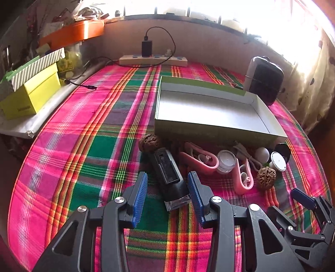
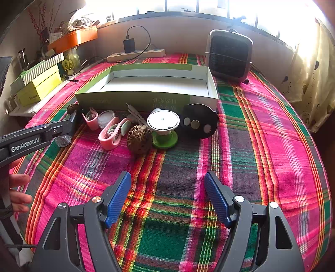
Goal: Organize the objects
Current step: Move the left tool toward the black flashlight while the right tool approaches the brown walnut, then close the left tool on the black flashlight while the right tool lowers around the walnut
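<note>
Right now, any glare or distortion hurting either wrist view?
Left wrist view: window blown out upper right, washing the curtain; fisheye bends the tablecloth stripes. Right wrist view: same overexposed window; box front in shadow, print dim.

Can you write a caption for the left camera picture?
Open left gripper straddles a black device before an empty box on plaid cloth.

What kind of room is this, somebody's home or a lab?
Most likely a home, a lived-in room by a window. A plaid cloth covers the table, a power strip with a charger lies along the wall under the window, and stacked boxes and clutter crowd a side shelf.
</note>
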{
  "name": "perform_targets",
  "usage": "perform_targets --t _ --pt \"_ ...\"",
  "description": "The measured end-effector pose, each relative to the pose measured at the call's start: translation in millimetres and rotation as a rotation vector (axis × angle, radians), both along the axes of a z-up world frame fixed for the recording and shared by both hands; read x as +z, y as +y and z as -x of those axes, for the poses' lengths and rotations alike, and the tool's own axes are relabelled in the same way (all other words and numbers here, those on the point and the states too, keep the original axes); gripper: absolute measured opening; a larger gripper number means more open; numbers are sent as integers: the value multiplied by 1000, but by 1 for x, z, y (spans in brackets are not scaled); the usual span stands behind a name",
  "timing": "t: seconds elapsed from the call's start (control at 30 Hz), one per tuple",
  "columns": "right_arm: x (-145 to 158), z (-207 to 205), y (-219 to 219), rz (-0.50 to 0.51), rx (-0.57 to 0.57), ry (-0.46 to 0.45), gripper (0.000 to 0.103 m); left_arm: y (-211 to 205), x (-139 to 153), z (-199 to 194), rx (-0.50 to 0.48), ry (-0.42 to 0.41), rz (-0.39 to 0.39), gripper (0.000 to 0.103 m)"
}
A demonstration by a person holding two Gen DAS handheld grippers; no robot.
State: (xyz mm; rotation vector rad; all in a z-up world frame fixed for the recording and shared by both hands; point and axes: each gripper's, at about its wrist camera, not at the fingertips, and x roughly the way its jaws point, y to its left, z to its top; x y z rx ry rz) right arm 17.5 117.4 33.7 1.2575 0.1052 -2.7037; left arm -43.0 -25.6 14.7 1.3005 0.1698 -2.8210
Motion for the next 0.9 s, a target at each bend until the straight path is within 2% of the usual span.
perform_targets --t 0.27,0.67,0.9 --pt "0 2 0 6 3 -3 73 -2 -8 7 8 -19 4 39" --pt "4 14 -5 104 2 -17 73 -10 -9 8 -6 -5 22 38" --pt "12 22 -12 118 -11 17 69 -12 -9 7 -23 -3 14 38"
